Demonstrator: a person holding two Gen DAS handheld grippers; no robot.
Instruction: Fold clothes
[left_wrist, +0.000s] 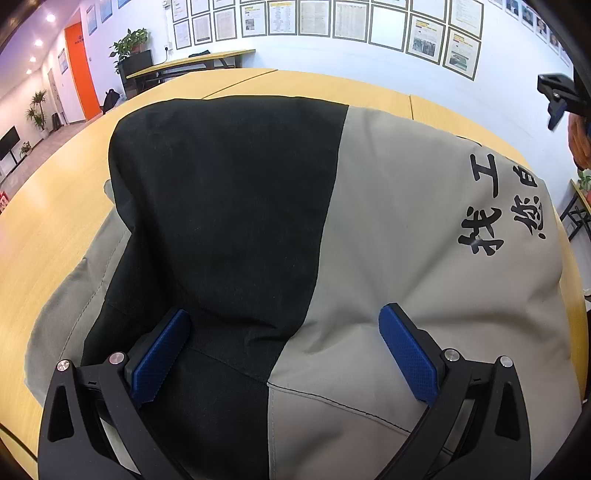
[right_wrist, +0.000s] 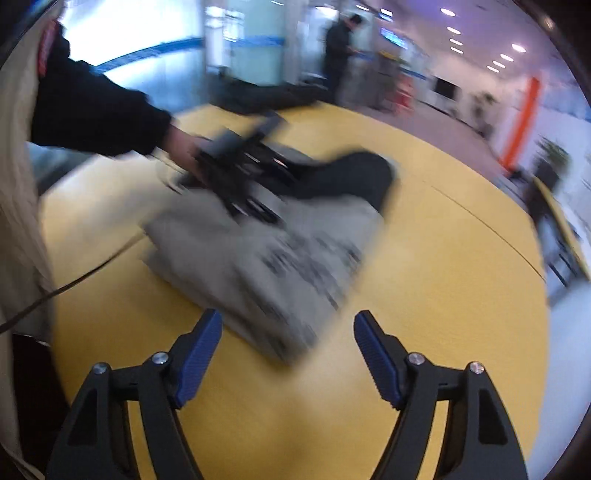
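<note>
Two grippers are in play over the yellow table (left_wrist: 48, 229). Low in the left wrist view, the left gripper (left_wrist: 284, 350) hangs with its blue pads (left_wrist: 408, 354) spread wide above the folded grey-and-black garment (left_wrist: 388, 229), gripping nothing. In the blurred right wrist view, the right gripper (right_wrist: 288, 347) also gapes with nothing between its pads, above bare tabletop; the garment lies mid-frame, with a dark sleeve (right_wrist: 96, 114) reaching in from the upper left.
</note>
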